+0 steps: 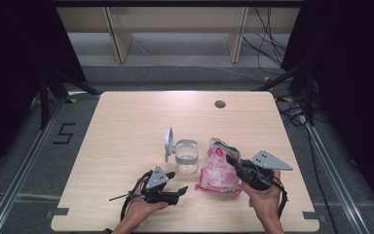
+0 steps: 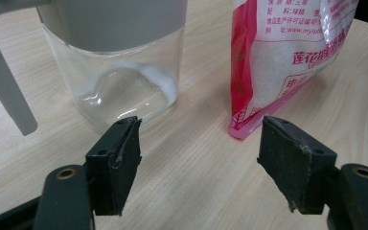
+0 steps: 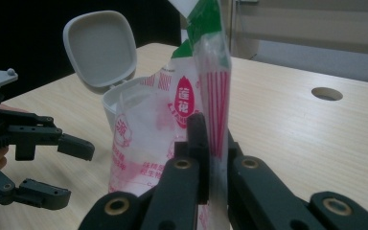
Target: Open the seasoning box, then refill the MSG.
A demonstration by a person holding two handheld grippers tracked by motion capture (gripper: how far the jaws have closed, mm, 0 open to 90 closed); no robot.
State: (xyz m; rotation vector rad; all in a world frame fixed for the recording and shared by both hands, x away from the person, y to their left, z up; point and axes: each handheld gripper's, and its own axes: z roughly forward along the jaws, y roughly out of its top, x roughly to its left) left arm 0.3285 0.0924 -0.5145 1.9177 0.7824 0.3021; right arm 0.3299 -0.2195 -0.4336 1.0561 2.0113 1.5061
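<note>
A clear jar (image 1: 187,157) with a grey collar and a flipped-up grey lid (image 1: 168,142) stands mid-table; a little white powder lies in its bottom (image 2: 124,91). Right of it a pink and white bag (image 1: 219,168) of white grains stands upright. My right gripper (image 1: 234,163) is shut on the bag's side edge (image 3: 215,120). My left gripper (image 1: 177,182) lies low in front of the jar, open, its pads (image 2: 120,158) apart with bare table between them. The jar's lid (image 3: 100,48) and the left gripper (image 3: 72,167) also show in the right gripper view.
The wooden table (image 1: 126,122) has a round cable hole (image 1: 219,104) at its back right. Shelving legs and cables sit on the floor behind. A metal rail (image 1: 24,161) runs along the floor at the left.
</note>
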